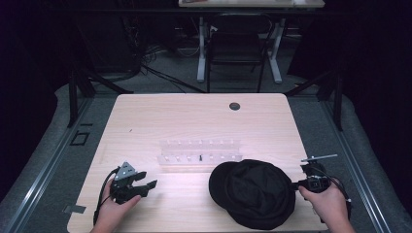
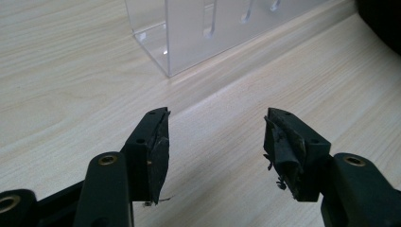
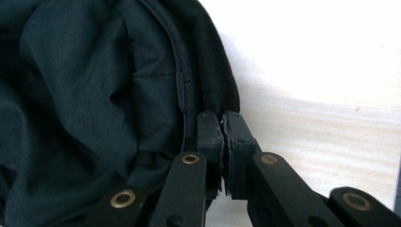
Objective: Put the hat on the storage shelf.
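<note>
Right gripper clamped tight on the black cap's right rim, near table edge. Lift slowly (thin hold). Left gripper wide open, empty.

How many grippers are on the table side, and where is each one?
2. The left gripper is open at the near left; the right gripper is shut on the edge of the black cap, near right.

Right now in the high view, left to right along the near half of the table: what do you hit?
Left claw, open above bare table → black cap → right claw, shut on the black cap's edge. The clear acrylic rack sits farther back, between the left claw and the cap.
</note>
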`<act>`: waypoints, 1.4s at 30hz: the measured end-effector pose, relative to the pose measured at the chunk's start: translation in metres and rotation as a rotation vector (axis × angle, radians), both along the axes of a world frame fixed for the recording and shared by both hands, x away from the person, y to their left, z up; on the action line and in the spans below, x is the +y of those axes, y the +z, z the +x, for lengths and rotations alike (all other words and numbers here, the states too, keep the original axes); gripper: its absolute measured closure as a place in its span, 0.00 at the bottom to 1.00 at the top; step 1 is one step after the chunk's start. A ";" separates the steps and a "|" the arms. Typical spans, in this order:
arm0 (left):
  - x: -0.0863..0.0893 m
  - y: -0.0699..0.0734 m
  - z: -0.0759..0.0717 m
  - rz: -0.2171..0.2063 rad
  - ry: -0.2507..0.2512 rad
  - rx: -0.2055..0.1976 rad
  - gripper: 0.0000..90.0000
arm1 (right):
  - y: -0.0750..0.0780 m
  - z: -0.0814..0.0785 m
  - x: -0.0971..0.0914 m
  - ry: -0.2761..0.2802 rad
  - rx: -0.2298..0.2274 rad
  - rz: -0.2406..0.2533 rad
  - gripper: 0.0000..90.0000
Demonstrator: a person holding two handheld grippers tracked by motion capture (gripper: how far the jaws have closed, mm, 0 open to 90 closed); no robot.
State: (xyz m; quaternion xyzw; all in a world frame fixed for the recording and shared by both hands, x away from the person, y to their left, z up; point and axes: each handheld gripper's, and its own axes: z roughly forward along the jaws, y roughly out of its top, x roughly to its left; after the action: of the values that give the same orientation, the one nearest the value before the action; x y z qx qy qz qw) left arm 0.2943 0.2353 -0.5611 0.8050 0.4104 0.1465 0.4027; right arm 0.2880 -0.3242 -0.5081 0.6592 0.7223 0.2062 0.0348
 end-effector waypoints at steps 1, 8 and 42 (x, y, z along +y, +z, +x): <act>0.000 0.000 0.000 0.000 0.000 0.000 0.46 | 0.000 0.002 -0.001 -0.005 0.003 -0.003 0.96; -0.001 -0.001 0.000 0.013 -0.006 0.006 0.46 | 0.002 0.018 -0.006 -0.022 0.035 -0.015 0.95; 0.007 0.000 0.002 -0.001 0.119 0.007 0.48 | -0.002 0.018 -0.006 -0.053 0.175 -0.027 0.82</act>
State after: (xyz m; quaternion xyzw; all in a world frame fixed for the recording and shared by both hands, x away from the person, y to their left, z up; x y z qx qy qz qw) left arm 0.2964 0.2419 -0.5612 0.7793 0.4592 0.1672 0.3923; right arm 0.3062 -0.3300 -0.5100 0.6931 0.7076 0.1368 -0.0141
